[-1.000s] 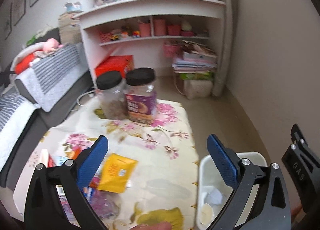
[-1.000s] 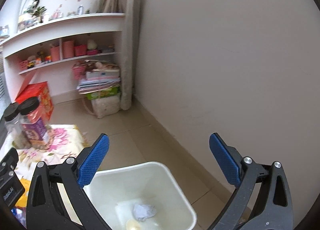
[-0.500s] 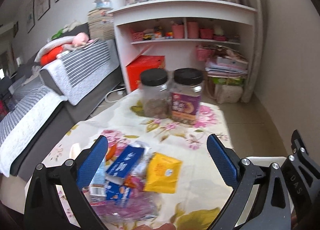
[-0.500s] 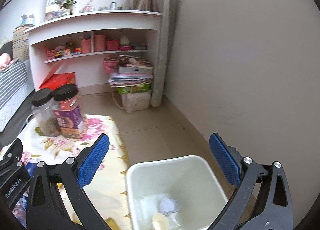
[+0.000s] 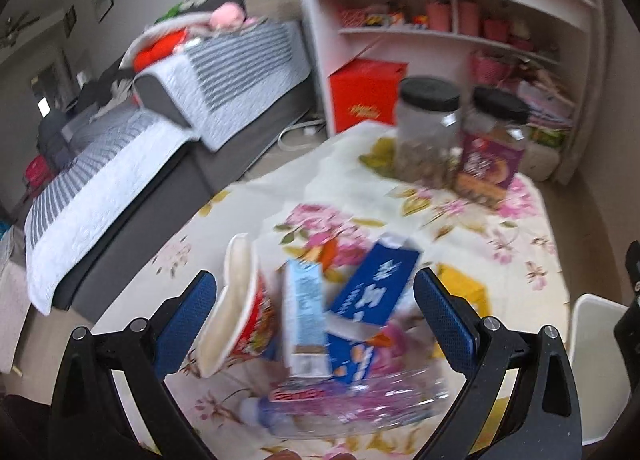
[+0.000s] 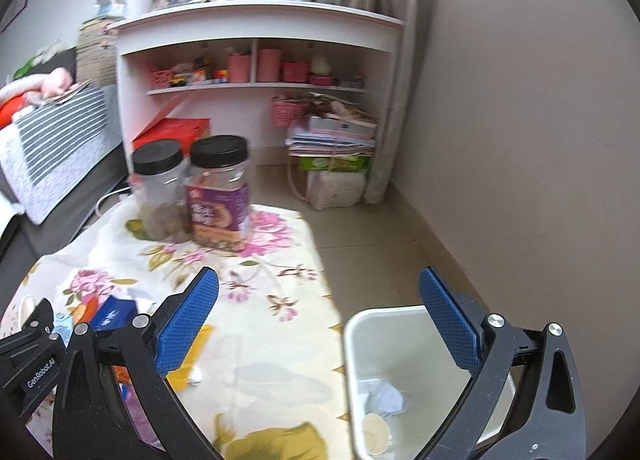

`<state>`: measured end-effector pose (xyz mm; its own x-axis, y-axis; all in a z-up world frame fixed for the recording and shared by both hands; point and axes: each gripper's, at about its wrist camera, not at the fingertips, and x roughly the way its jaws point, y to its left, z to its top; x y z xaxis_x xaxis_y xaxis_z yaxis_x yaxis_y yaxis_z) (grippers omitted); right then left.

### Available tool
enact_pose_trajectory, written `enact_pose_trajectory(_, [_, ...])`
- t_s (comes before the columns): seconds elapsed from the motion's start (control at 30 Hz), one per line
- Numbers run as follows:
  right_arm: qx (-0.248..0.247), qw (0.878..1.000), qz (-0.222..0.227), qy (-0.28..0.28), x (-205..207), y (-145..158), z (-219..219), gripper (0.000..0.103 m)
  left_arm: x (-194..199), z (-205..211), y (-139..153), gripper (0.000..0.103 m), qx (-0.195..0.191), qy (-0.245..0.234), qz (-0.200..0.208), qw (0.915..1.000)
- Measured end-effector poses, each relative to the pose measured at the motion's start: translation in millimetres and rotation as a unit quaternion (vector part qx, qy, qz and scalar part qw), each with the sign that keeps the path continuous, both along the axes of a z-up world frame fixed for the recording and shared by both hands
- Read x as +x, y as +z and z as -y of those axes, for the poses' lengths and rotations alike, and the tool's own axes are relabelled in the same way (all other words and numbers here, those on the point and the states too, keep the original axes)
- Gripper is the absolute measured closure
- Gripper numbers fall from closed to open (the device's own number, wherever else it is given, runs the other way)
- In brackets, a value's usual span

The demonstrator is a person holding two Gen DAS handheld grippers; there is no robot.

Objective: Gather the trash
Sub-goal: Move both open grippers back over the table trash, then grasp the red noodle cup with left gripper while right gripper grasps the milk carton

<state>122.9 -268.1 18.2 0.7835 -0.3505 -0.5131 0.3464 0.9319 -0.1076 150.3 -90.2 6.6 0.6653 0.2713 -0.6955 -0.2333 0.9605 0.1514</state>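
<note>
Trash lies heaped on the flowered tablecloth (image 5: 348, 187): a tipped red noodle cup (image 5: 240, 316), a light blue carton (image 5: 302, 316), a dark blue box (image 5: 376, 284), a yellow packet (image 5: 464, 288) and a crushed clear bottle (image 5: 352, 404). My left gripper (image 5: 316, 320) hangs open above this heap, holding nothing. A white bin (image 6: 404, 376) with crumpled paper (image 6: 384, 400) inside stands on the floor right of the table. My right gripper (image 6: 320, 320) is open and empty, straddling the table edge and the bin. The blue box (image 6: 114, 312) shows there too.
Two black-lidded jars (image 5: 428, 131) (image 6: 218, 191) stand at the table's far end. A grey striped sofa (image 5: 120, 147) runs along the left. White shelves (image 6: 256, 59), a red box (image 5: 366, 91) and a stack of papers (image 6: 332, 135) sit behind. A bare wall (image 6: 520, 139) is on the right.
Both cameras have swung left: the left gripper now faces the trash heap closer up, and the bin has slid to the right in the right wrist view. Both stay open.
</note>
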Motion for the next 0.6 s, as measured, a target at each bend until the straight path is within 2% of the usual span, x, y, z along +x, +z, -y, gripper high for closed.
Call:
enact_pose_trajectory(0.27, [0.004,0.999,-0.023,0.048,18.5,-11.7,-41.2,0.007,13.8,-60.7,-30.4,0.007,0.004,0.040,-0.069,0.9968])
enact_pose_trajectory(0.47, [0.009,0.993,-0.057,0.103,28.7,-24.2,-68.1,0.007,27.1,-103.1,-57.6,0.007,-0.053,0.038,-0.141,0.9878])
enact_pose_trajectory(0.6, [0.024,0.983,-0.100,0.154,40.3,-35.2,-86.8,0.007,35.1,-120.6,-70.7,0.007,-0.078,0.033,-0.170,0.9818])
